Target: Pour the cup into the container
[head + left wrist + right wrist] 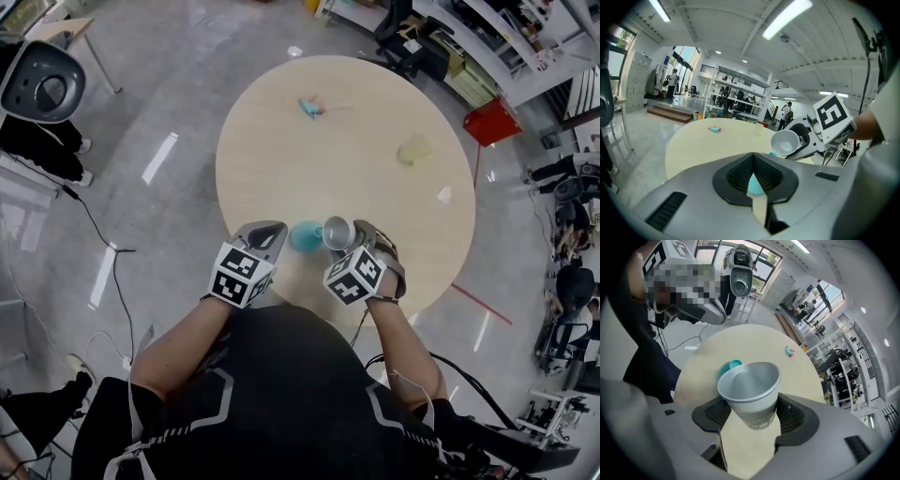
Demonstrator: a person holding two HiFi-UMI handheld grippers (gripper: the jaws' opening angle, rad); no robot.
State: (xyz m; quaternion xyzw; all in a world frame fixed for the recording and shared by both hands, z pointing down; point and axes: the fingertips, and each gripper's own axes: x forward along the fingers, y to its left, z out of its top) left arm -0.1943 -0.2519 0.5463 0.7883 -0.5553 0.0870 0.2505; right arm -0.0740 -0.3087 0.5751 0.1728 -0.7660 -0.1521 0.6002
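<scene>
A grey paper cup [337,232] is clamped between the jaws of my right gripper [351,238] near the table's front edge. It is tipped over, with its mouth turned toward a small teal container [302,236] just to its left. In the right gripper view the cup [750,385] fills the middle and looks empty inside, with the teal container [729,366] behind its rim. My left gripper [275,236] is shut, its tips at the container's left side. A sliver of teal container [754,186] shows at its closed tips; I cannot tell whether they pinch it.
The round beige table [375,103] also bears a small teal-and-pink object [311,106] at the far side, a pale yellow-green cup [413,148] at the right and a white scrap [444,195]. A red bin [491,120] stands on the floor beyond the table.
</scene>
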